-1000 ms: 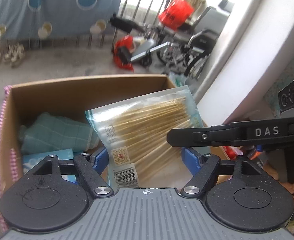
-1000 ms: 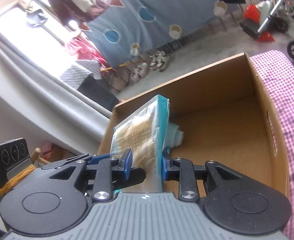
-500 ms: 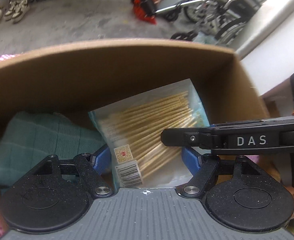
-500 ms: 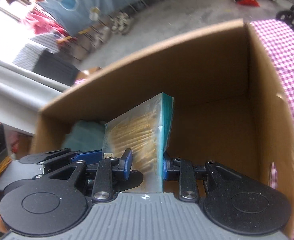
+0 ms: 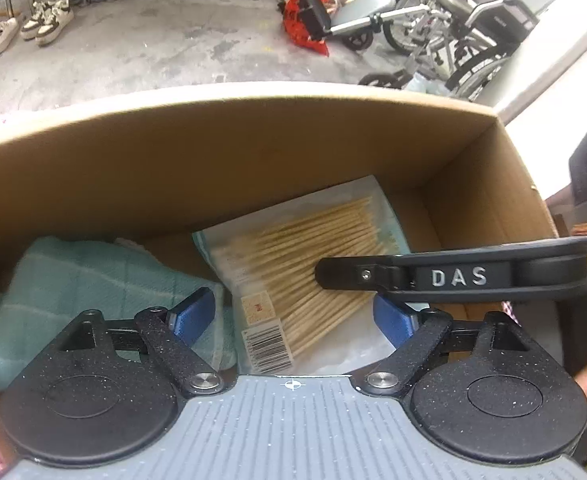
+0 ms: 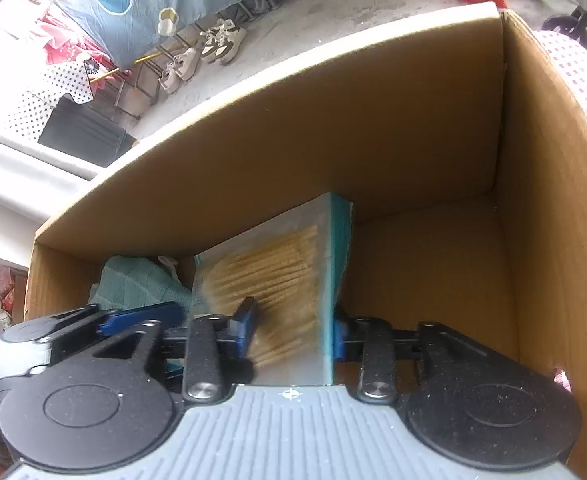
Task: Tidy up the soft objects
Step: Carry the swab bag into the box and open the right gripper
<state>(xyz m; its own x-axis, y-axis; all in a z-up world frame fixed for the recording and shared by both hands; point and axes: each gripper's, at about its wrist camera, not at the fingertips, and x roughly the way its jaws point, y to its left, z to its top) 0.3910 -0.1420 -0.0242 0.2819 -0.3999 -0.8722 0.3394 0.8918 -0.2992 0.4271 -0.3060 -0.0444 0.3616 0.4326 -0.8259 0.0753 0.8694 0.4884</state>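
Cardboard box around right hand-held gripper

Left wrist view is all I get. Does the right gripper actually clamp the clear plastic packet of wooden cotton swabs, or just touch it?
Observer: Clamped. The right gripper has a blue pad pressed on each face of the clear plastic packet of wooden cotton swabs.
Operator: Packet's pose?
Observer: On edge, roughly upright, down inside the brown cardboard box.
Operator: Room to its right?
Observer: Yes, the box floor is bare from the packet across to the right wall.
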